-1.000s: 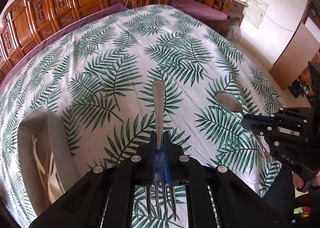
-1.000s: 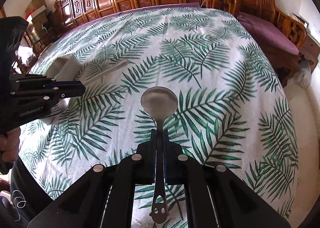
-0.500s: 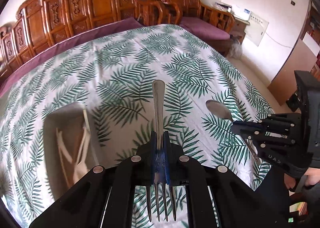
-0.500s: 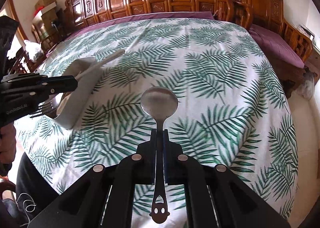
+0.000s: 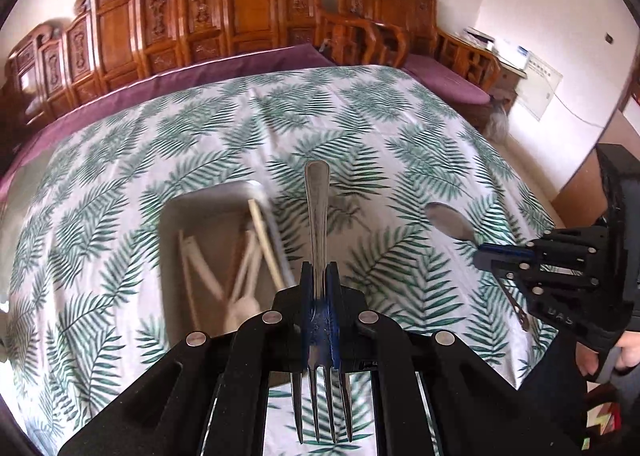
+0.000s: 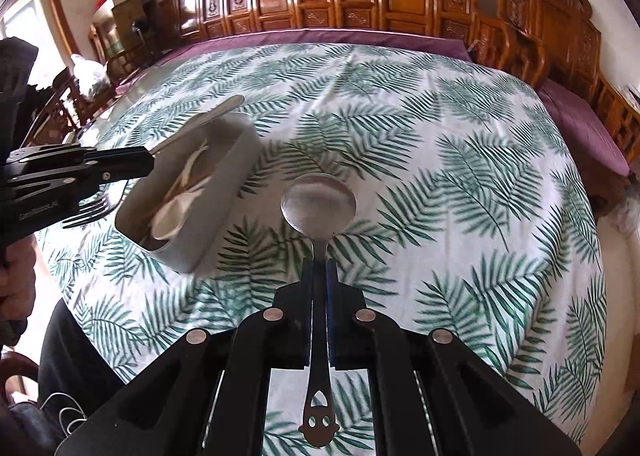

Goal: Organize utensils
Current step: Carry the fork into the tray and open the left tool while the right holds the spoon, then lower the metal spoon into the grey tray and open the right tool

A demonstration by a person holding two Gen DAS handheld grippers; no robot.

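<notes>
My left gripper (image 5: 319,270) is shut on a steel fork (image 5: 317,212), handle pointing forward and tines toward the camera. It hangs just right of a grey utensil box (image 5: 208,204) that holds pale chopsticks and a pale spoon. My right gripper (image 6: 319,270) is shut on a steel spoon (image 6: 318,203), bowl forward, above the cloth to the right of the grey box (image 6: 224,200). In the left wrist view the right gripper (image 5: 486,254) with its spoon (image 5: 448,221) shows at the right. The left gripper (image 6: 150,162) with the fork (image 6: 208,116) shows over the box in the right wrist view.
The table carries a white cloth with green fern leaves (image 6: 440,160). Carved wooden chairs (image 5: 240,12) with purple cushions stand along the far side and the right. A person's hand (image 6: 16,276) holds the left gripper at the left edge.
Both grippers have moved left toward the grey box and risen a little, each keeping its utensil. The box now lies near the middle of the left wrist view.
</notes>
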